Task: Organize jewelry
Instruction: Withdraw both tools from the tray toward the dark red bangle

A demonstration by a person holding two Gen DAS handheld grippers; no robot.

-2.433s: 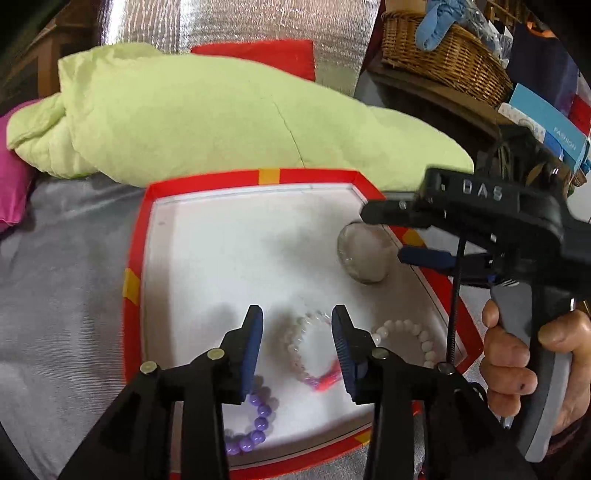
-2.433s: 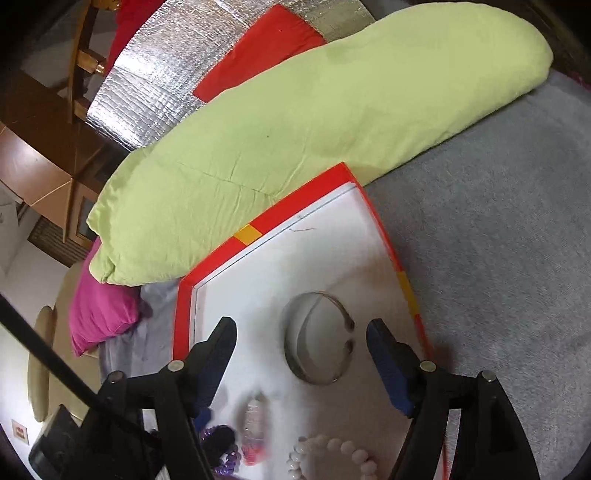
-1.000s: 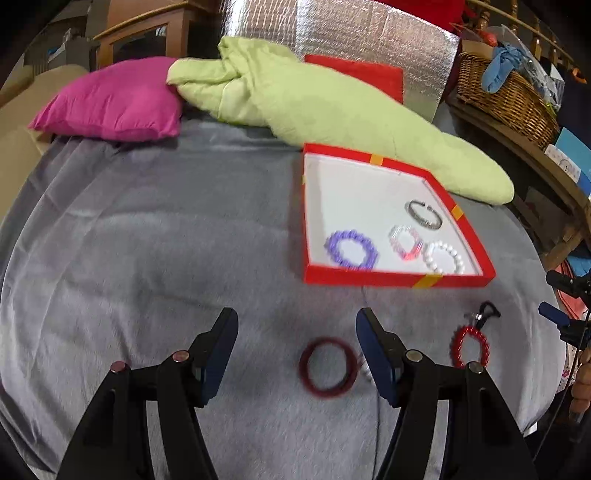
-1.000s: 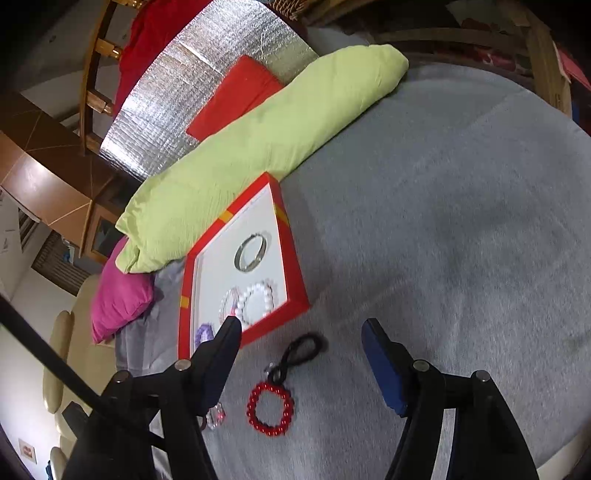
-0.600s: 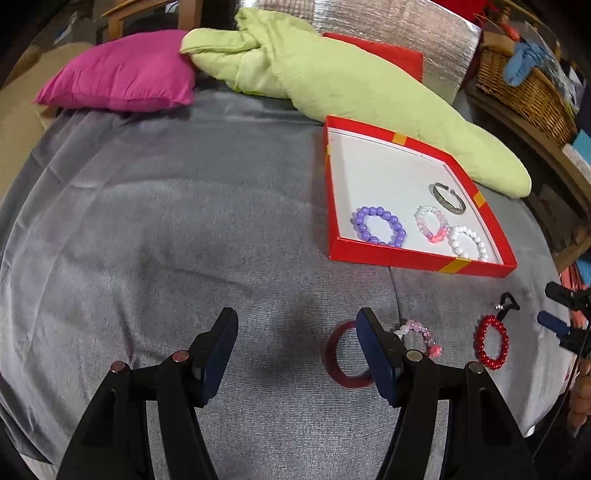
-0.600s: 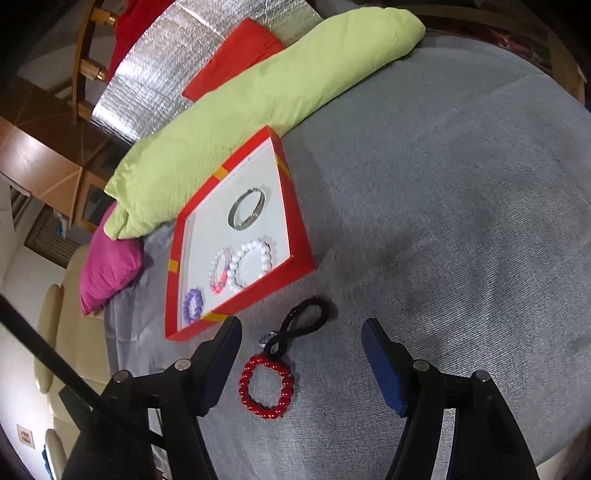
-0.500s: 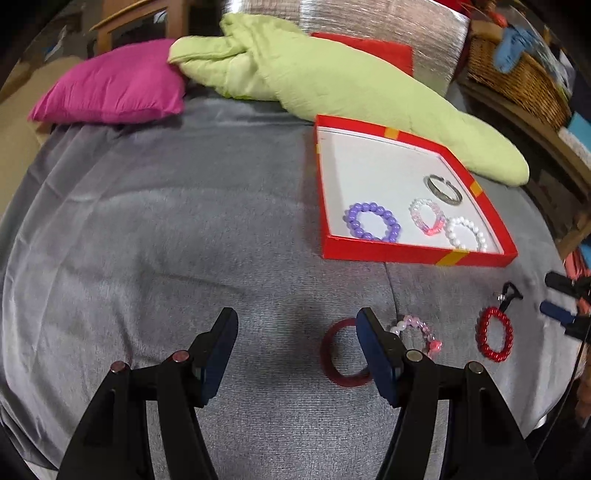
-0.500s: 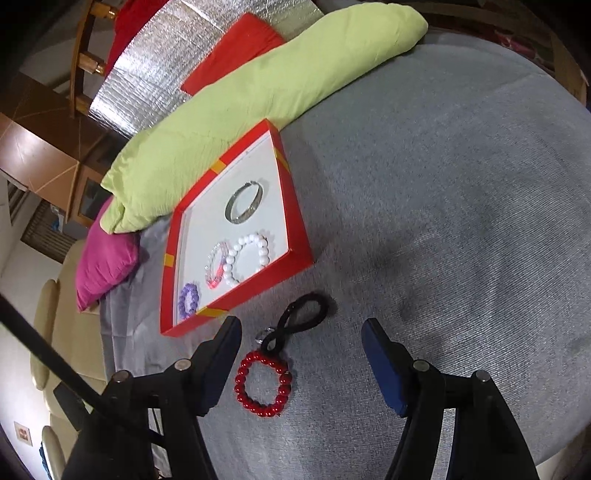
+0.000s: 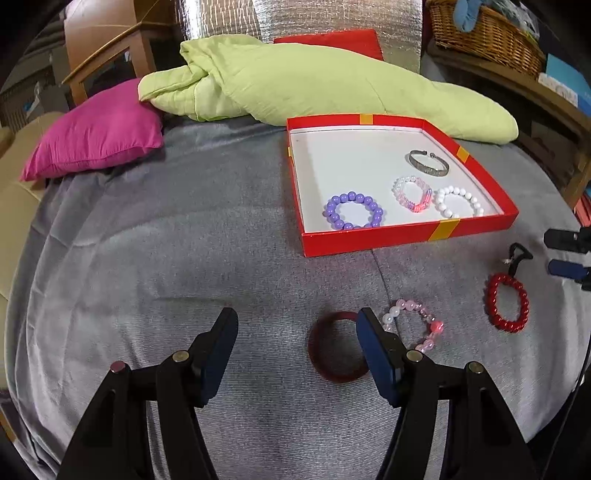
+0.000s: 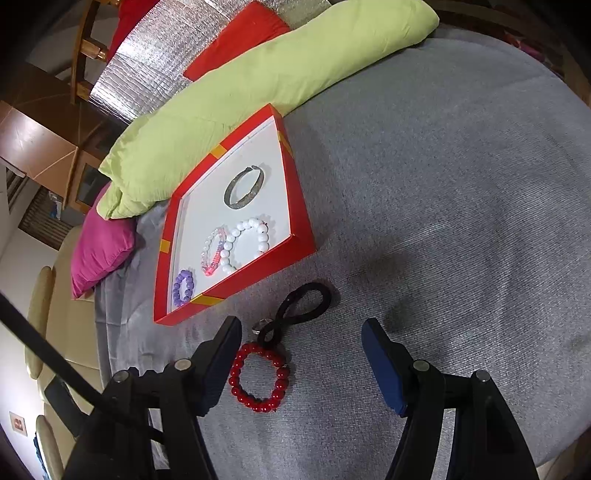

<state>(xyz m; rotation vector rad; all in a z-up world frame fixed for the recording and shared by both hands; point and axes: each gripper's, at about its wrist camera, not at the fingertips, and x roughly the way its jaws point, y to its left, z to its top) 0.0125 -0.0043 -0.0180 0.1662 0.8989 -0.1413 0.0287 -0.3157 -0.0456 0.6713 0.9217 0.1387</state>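
A red tray on the grey cover holds a purple bead bracelet, a pink one, a white one and a silver cuff. On the cover lie a dark red bangle, a pink bead bracelet, and a red bead bracelet with a black loop. My left gripper is open and empty, the bangle by its right finger. My right gripper is open and empty over the red bracelet.
A long green cushion lies behind the tray, and a magenta pillow sits at the back left. A wicker basket stands on a shelf at the back right. The cover's edge drops off at the right.
Both grippers have pulled back from the tray, leaving the cuff and beaded bracelets in it. The left gripper has opened wide and drifted slightly left over the loose bangle; the right one has edged closer to the red bracelet.
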